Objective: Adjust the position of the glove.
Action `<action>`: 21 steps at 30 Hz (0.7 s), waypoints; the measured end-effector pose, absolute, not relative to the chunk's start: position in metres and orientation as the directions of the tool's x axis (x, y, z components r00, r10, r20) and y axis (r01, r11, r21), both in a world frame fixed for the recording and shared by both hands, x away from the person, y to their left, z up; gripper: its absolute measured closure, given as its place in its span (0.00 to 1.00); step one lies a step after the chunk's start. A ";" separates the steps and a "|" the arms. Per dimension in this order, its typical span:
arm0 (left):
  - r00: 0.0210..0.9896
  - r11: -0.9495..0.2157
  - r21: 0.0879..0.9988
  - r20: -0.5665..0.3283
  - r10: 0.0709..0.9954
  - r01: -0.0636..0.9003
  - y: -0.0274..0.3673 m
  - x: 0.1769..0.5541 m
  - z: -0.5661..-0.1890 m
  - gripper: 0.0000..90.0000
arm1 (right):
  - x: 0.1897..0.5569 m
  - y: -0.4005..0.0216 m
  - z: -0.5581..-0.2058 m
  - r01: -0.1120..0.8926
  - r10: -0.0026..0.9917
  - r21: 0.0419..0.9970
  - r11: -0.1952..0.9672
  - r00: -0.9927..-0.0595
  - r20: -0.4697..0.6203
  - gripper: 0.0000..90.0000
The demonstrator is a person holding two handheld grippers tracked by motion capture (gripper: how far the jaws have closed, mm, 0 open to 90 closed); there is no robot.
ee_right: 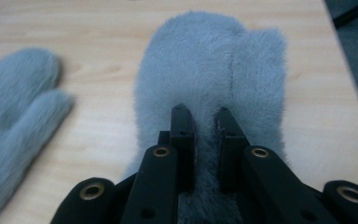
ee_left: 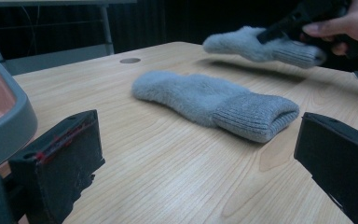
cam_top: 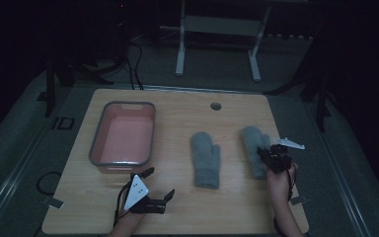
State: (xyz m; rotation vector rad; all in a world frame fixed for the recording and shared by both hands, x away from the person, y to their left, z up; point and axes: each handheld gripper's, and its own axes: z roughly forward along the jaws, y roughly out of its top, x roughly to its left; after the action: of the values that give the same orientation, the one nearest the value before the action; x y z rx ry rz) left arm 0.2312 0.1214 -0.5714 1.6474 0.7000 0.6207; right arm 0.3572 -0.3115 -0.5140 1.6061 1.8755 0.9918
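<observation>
Pinching the right mitten (ee_right: 209,70) near its cuff, the right claw (ee_right: 201,116) lifts it off the tabletop (cam_top: 177,128); the left claw (cam_top: 159,183) waits spread beside the tub (cam_top: 123,134).

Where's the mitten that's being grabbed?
In the high view the held mitten is at the table's right side, pinched by the right gripper, right of the other mitten.

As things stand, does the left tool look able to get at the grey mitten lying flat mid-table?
Probably yes: the left tool is open, the mitten lies ahead of it, with bare table between.
</observation>
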 end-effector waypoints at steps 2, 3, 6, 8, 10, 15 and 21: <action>0.678 -0.139 0.984 0.027 0.734 0.112 0.121 0.231 -0.571 0.01 | 0.348 -0.309 -0.518 0.637 0.979 0.770 0.041 -0.182 0.098 0.90; 0.678 -0.139 0.984 0.026 0.734 0.112 0.121 0.231 -0.571 0.01 | 0.344 -0.308 -0.520 0.641 0.979 0.767 0.025 -0.172 0.111 0.90; 0.678 -0.140 0.984 0.028 0.734 0.111 0.121 0.231 -0.571 0.01 | 0.334 -0.308 -0.521 0.646 0.980 0.763 -0.006 -0.146 0.132 0.90; 0.678 -0.142 0.984 0.030 0.734 0.110 0.121 0.231 -0.571 0.01 | 0.324 -0.309 -0.520 0.638 0.980 0.770 -0.022 -0.138 0.142 0.90; 0.678 -0.141 0.984 0.029 0.734 0.111 0.121 0.231 -0.571 0.01 | 0.320 -0.309 -0.521 0.643 0.978 0.766 -0.022 -0.146 0.151 0.90; 0.677 -0.141 0.984 0.028 0.735 0.112 0.121 0.231 -0.571 0.01 | 0.321 -0.308 -0.531 0.659 0.981 0.752 -0.025 -0.128 0.145 0.89; 0.678 -0.142 0.983 0.029 0.735 0.113 0.121 0.231 -0.571 0.01 | 0.326 -0.307 -0.544 0.691 0.980 0.723 -0.021 -0.128 0.150 0.85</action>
State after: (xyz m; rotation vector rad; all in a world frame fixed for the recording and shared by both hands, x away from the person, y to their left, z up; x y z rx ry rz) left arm 0.2311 0.1211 -0.5713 1.6511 0.7002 0.6236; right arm 0.3258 -0.3075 -0.5437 1.7404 1.8553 0.9567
